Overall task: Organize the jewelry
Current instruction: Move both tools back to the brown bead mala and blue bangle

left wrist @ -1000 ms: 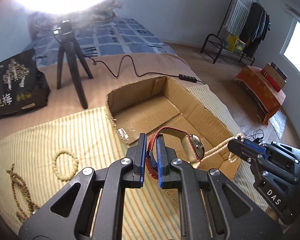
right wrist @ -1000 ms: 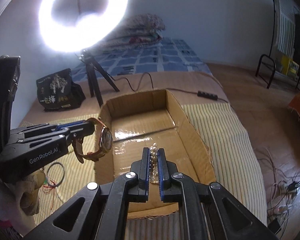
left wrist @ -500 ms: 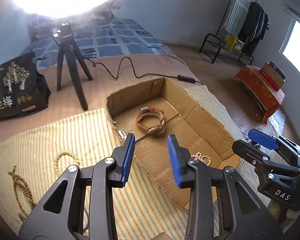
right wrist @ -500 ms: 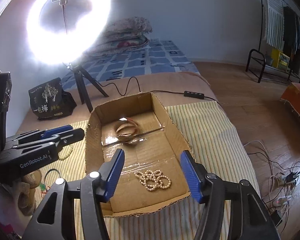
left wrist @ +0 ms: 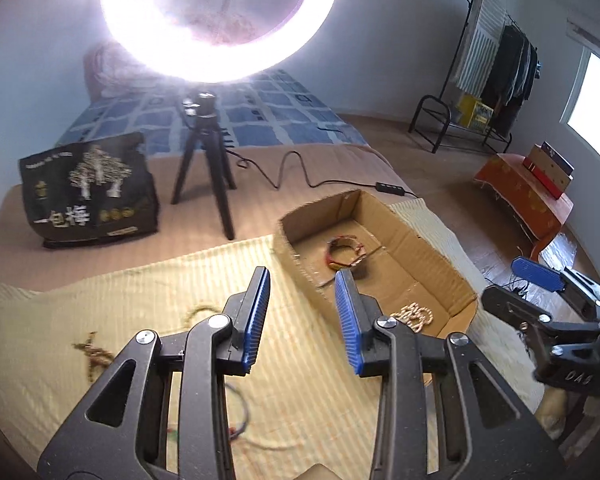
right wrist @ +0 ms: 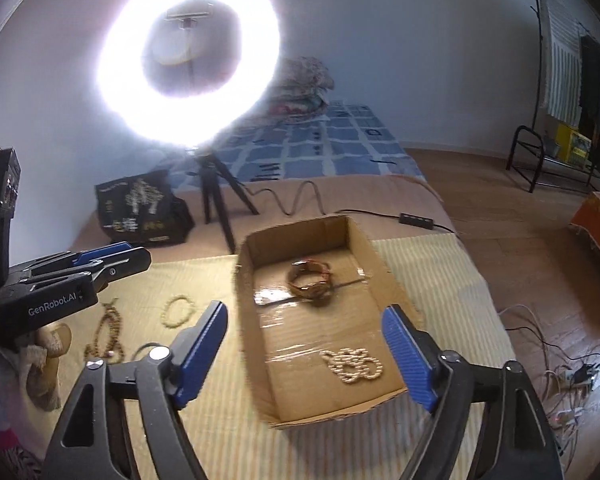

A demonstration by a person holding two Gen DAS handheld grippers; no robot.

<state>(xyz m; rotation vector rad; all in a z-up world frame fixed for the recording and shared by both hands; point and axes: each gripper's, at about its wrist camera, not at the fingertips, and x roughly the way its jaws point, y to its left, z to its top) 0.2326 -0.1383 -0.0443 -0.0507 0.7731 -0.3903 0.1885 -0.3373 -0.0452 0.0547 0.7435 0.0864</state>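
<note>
Your left gripper (left wrist: 302,312) is spread and empty. Your right gripper (right wrist: 306,350) has just been opening, with nothing between its jaws. Watch (right wrist: 309,280) and pearls (right wrist: 354,366) lie in the box (right wrist: 246,300).

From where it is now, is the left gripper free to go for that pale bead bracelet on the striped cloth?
Probably yes. The left gripper is open and empty, and the bead bracelet lies alone on the striped cloth, outside the cardboard box, with nothing covering it.

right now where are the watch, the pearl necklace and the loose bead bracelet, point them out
watch (right wrist: 309,281): right wrist view, on its coiled strap, far end of the box.
pearl necklace (right wrist: 352,366): right wrist view, middle of the heaped beads, near end of the box.
bead bracelet (right wrist: 177,312): right wrist view, on its bead ring, on the striped cloth.
</note>
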